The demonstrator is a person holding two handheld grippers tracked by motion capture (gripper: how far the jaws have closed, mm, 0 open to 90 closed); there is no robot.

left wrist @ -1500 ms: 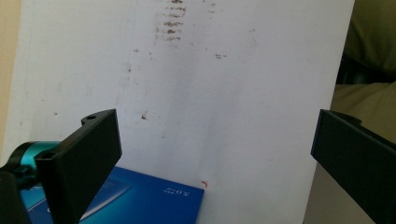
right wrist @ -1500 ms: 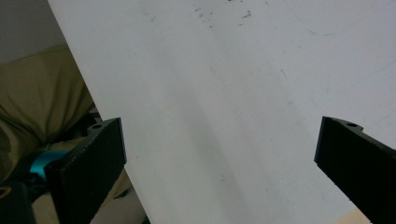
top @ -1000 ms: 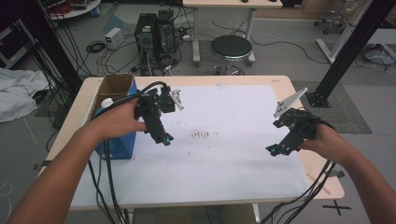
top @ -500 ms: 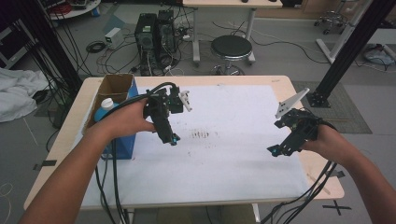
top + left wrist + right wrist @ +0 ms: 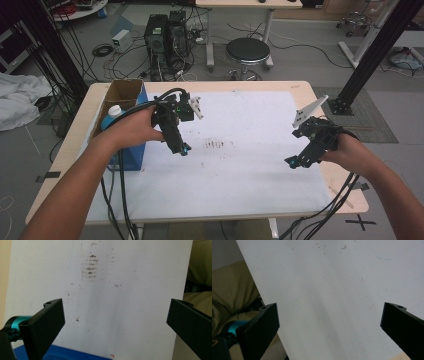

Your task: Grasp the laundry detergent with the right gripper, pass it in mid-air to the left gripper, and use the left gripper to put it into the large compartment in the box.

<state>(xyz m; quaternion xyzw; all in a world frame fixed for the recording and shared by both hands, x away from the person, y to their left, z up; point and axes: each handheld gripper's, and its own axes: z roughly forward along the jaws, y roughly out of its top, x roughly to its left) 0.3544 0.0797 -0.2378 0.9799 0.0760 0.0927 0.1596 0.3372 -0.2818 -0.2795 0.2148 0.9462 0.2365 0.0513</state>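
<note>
Newbie: Hands are barely shifting here, right? Anyone seeing what's going on with the left gripper [image 5: 183, 149]?

Regular: Yeah, compared with a second ago it's drifting a touch toward the middle of the table and tilting its tips down at the white sheet [image 5: 260, 190]. In the left gripper view the jaws are standing wide apart with nothing between them. The right gripper [image 5: 292, 162] is basically parking where it was, over the sheet's right side. It's gaping wide too and carrying nothing.

Newbie: So what's it going for?

Regular: Nothing's getting grabbed yet. The blue box [image 5: 131, 150] is sitting just beside the left gripper at the table's left edge. Its edge is peeking in at the bottom of the left gripper view [image 5: 75, 356]. The white bottle [image 5: 114, 112] is standing inside the cardboard box behind it and isn't being touched. Past the tips, the brown smudges [image 5: 216, 145] are lying mid-sheet. I'm guessing the hand is sliding off the boxes and lining up over that dirty patch, so the real work isn't starting yet.
</note>
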